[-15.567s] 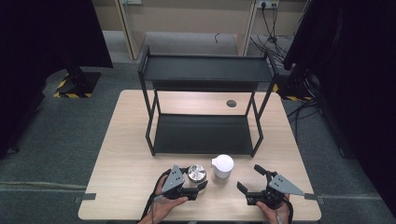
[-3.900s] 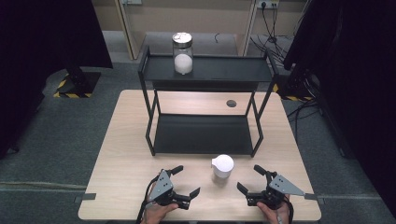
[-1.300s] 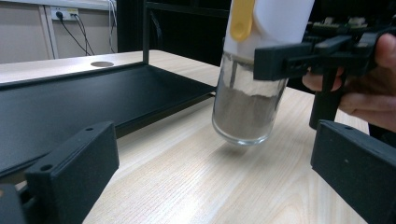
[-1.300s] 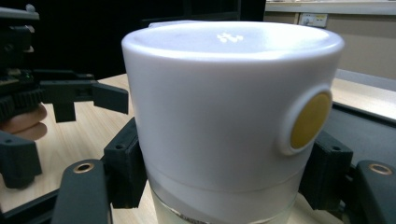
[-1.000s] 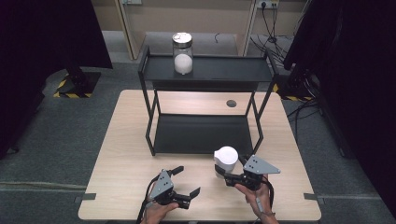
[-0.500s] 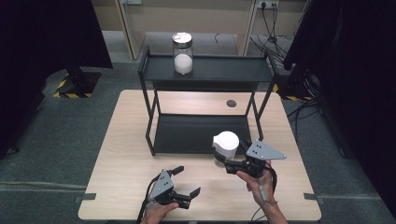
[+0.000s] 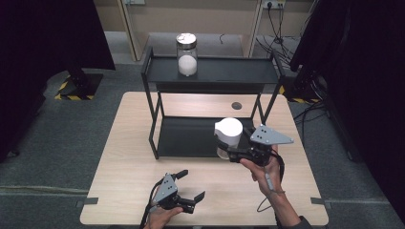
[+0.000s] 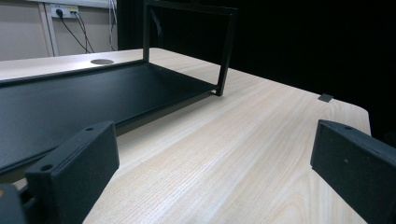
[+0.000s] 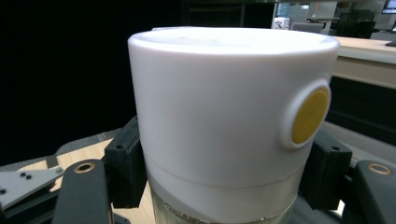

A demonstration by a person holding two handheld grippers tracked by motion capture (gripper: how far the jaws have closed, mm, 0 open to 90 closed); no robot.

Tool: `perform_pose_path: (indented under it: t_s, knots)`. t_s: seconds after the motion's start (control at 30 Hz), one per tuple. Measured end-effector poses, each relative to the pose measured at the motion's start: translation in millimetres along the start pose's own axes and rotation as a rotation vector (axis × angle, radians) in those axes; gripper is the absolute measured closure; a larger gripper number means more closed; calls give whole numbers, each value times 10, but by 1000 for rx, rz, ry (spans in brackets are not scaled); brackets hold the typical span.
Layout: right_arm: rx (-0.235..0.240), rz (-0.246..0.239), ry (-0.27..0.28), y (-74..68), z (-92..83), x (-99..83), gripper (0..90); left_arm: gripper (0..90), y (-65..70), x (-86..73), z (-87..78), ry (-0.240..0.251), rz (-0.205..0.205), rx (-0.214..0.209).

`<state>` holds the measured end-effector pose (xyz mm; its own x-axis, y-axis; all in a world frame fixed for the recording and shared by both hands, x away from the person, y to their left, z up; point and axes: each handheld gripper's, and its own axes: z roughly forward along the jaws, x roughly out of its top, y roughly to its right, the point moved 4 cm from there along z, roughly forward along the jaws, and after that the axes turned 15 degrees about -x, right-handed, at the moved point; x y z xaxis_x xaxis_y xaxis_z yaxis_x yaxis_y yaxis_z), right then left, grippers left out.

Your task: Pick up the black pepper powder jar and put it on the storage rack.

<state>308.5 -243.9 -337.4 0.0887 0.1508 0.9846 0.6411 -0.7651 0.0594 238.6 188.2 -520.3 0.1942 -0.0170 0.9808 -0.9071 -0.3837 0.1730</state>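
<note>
The right tongs (image 7: 229, 153) are gripping a white-lidded jar (image 7: 228, 138) and carrying it above the surface (image 7: 129, 162), in front of the black two-tier shelf (image 7: 212, 76). Seen from the high view, the jar is sitting at about four o'clock from the surface's centre, hanging over the front edge of the lower tier.

The main risk, as I am judging it, is a slip. In the right gripper view the pads (image 9: 125, 168) are pressing on the jar just under the broad lid (image 9: 224, 107), where the glass body is narrowing and smooth, so a tilt of the wrist could be letting the heavier top swing and the jar slide out. A second risk is a knock: the shelf's front post (image 7: 267, 102) is standing at roughly one o'clock from the jar, and the top tier's rim is lying between it and the open deck. Coming up too shallow could be clipping either. The glass jar with the metal cap (image 7: 186, 55), already standing at the top tier's eleven o'clock end, could also be bumped if the placement drifts that way.

The carried jar is looking clear-bodied under a tall, matte white cap bearing a round yellow button (image 9: 307, 116) on its side.

The left tongs (image 7: 187, 185) are resting wide and holding nothing, near the surface's six o'clock edge.
</note>
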Motion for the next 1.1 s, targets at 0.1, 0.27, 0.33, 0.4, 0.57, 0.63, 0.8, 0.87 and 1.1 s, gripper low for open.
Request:
perform_pose_path:
  t_s: [0.1,0.27,0.33,0.4,0.57,0.63,0.8,0.87,1.1]
  knots:
    - [8,-3,7,1,34,109,307,4,-1,2,-1,-1,0,0]
    - [16,-14,16,-8,77,287,307,4,0,4,-2,-4,0,0]
    - [17,-15,19,-6,95,351,307,4,-1,5,-2,-6,0,1]
    - [24,-7,19,13,120,415,307,4,-2,4,-1,-5,-2,1]
    - [31,20,19,72,192,585,307,4,-2,2,0,-4,-4,2]
    - [27,26,23,91,213,658,307,5,-3,2,-1,-4,-5,2]
    - [17,37,26,136,260,854,307,4,-4,2,-1,-4,-7,2]
    - [5,34,30,144,281,927,307,5,-5,0,-1,-1,-13,0]
    - [-23,41,22,188,377,1169,308,4,-12,-1,-4,1,-21,-2]
